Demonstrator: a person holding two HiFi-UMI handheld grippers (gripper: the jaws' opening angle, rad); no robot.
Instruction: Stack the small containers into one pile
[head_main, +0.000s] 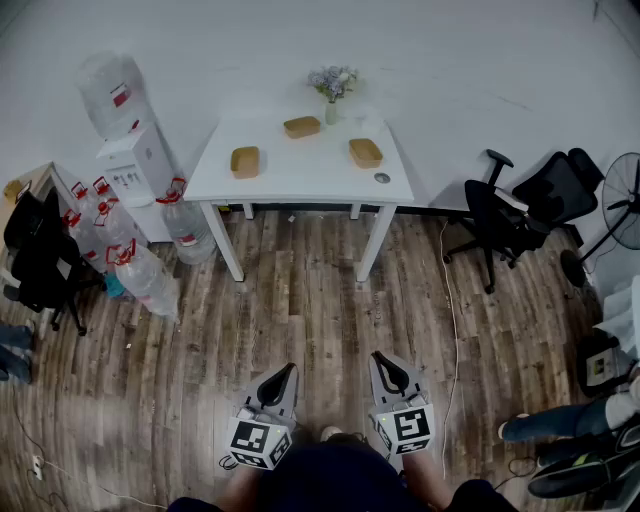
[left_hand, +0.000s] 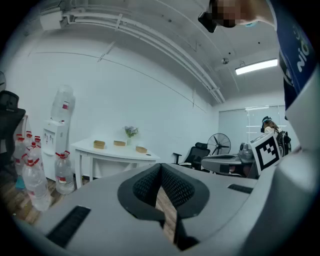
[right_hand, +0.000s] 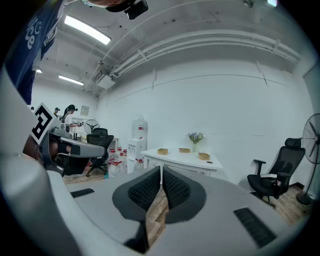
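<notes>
Left gripper (head_main: 288, 370) and right gripper (head_main: 381, 358) at 6 o'clock, both jaws closed, nothing in them. Three small containers sit well apart on the table (head_main: 300, 188) at 12 o'clock: left container (head_main: 245, 161), rear container (head_main: 301, 126), right container (head_main: 365, 152). Step in hand looks like the approach: walk up, open jaws early, take one by the rim, avoid the vase (head_main: 331, 112). Floor ahead is open; water bottles (head_main: 140, 275) at 9 o'clock, office chair (head_main: 500, 215) at 3 o'clock.

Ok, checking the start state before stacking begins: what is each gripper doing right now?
Left gripper: closed, holding nothing.
Right gripper: closed, holding nothing.
</notes>
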